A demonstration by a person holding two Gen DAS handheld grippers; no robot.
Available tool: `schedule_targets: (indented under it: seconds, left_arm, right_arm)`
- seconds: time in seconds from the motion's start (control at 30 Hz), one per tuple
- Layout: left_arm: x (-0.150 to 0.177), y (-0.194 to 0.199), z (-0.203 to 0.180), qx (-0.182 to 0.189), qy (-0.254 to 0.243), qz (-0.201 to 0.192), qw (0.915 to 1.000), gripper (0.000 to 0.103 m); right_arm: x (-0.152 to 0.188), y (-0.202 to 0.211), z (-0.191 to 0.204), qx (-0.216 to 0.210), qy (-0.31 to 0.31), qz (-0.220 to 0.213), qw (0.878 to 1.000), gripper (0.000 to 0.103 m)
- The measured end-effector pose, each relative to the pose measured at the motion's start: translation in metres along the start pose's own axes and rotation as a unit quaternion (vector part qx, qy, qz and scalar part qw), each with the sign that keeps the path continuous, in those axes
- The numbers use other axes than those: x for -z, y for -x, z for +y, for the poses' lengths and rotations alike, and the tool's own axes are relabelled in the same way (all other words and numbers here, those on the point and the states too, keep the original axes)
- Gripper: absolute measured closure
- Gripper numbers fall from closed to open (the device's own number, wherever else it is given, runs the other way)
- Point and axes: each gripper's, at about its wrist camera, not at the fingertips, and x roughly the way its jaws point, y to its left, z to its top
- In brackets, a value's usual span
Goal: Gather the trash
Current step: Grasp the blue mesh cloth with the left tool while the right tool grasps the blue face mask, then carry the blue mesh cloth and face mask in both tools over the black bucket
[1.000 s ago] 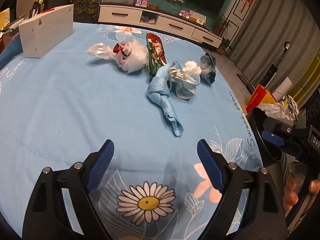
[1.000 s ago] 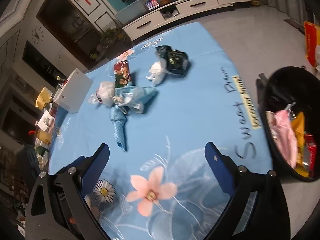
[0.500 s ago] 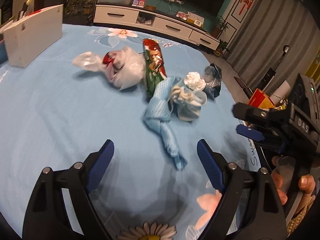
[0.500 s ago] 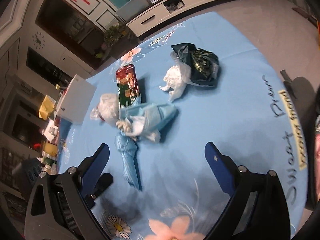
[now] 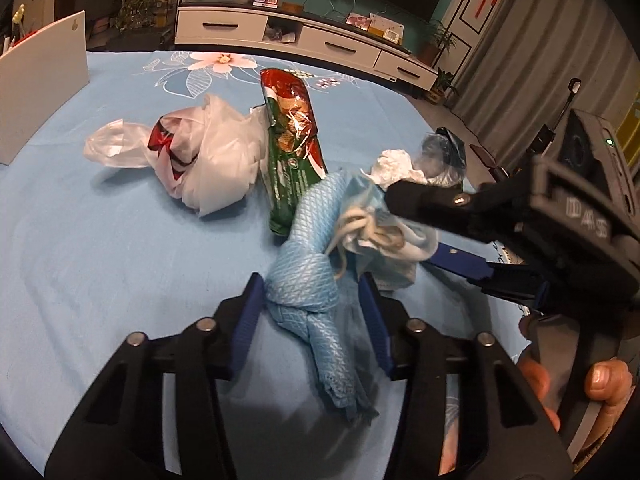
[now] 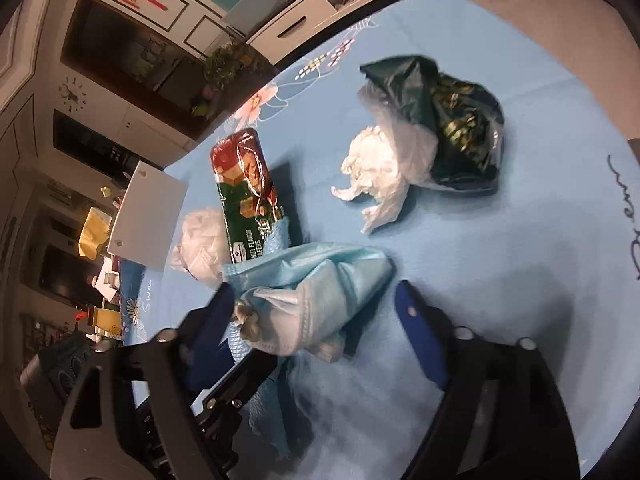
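Observation:
A twisted blue cloth [image 5: 304, 280] lies on the blue flowered tablecloth [image 5: 100, 260], between the fingers of my left gripper [image 5: 312, 312]. Its jaws are closing; the left pad meets the cloth and the right pad stands just off it. A crumpled light-blue face mask [image 6: 320, 292] rests against the cloth. My right gripper [image 6: 316, 320] straddles the mask with its jaws closing, and a gap shows at the right pad. In the left wrist view the right gripper [image 5: 432, 228] reaches in from the right over the mask [image 5: 384, 236].
Behind lie a red-green wafer packet [image 5: 292, 140], a white plastic bag [image 5: 208, 160], a crumpled tissue [image 6: 372, 164] and a dark green bag [image 6: 448, 120]. A white box [image 5: 44, 80] stands at the far left. A person's hand [image 5: 600, 380] holds the right gripper's handle.
Both grippers moved forward and down to the pile. The left jaws narrowed a lot and now flank the blue cloth; the right jaws narrowed somewhat and now flank the mask.

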Motion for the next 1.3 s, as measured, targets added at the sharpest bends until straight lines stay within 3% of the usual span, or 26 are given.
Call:
schedule_targets:
  seconds: [0.03,0.1,0.17,0.23,0.33,0.7,0.87,1.3]
  left_arm:
    - [0.000,-0.001,0.000,0.000,-0.001,0.000,1.0000,0.065]
    - [0.002,-0.001,0.002,0.003,0.003,0.001,1.0000,0.066]
    - [0.002,0.000,0.003,0.005,0.004,0.001,1.0000,0.067]
    - [0.002,-0.001,0.004,0.005,0.005,0.000,1.0000,0.069]
    - [0.004,0.002,0.003,0.006,0.006,-0.003,1.0000,0.070]
    - [0.023,0.040,0.010,0.017,0.018,-0.015,0.9996,0.071]
    - [0.034,0.059,0.007,0.023,0.017,-0.018,0.9994,0.071]
    - [0.049,0.084,-0.049,0.047,-0.037,-0.011,0.9981,0.071]
  right_arm:
    - [0.000,-0.001,0.000,0.002,0.000,0.000,1.000,0.032]
    - [0.003,-0.002,0.000,0.005,0.005,0.000,1.000,0.045]
    - [0.004,-0.002,0.000,0.017,0.013,0.000,1.000,0.069]
    - [0.006,-0.002,0.001,0.017,0.016,-0.001,1.000,0.080]
    - [0.009,0.004,0.002,0.018,0.021,-0.007,1.000,0.087]
    - [0.041,0.057,-0.003,0.015,0.038,-0.035,0.999,0.089]
    - [0.056,0.091,-0.013,0.034,0.040,-0.060,0.997,0.089]
    - [0.080,0.174,-0.070,0.075,-0.015,-0.128,0.989,0.089]
